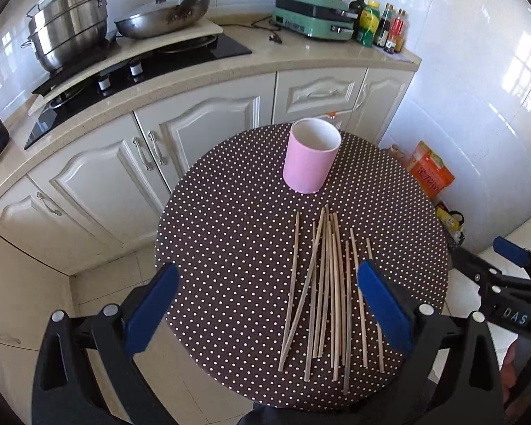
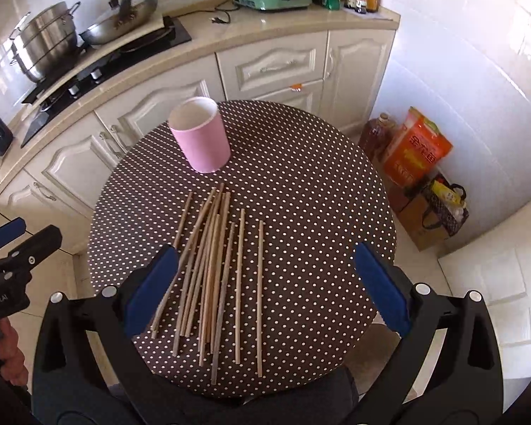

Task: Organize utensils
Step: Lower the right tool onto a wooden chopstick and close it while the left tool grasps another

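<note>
I hold the left gripper (image 1: pixel 267 304) and right gripper (image 2: pixel 265 288) jaws wide and empty, ready to pinch. The wooden chopsticks (image 2: pixel 212 269) lie loose just in front of the upright pink cup (image 2: pixel 201 138), which I judge is their holder.

One pink cup (image 2: pixel 203 141) stands on one round dotted table (image 2: pixel 301 184), and about twelve wooden chopsticks (image 2: pixel 212 265) lie on the cloth, though the overlapping middle ones make the exact count uncertain. On the counter sit one stacked steel steamer pot (image 1: pixel 67 28), one lidded wok (image 1: pixel 166 14), one green electric grill (image 1: pixel 315 14) and roughly five bottles (image 1: pixel 378 24). Two open grippers show, the left gripper (image 1: pixel 269 301) and the right gripper (image 2: pixel 265 283), each with two blue pads.
</note>
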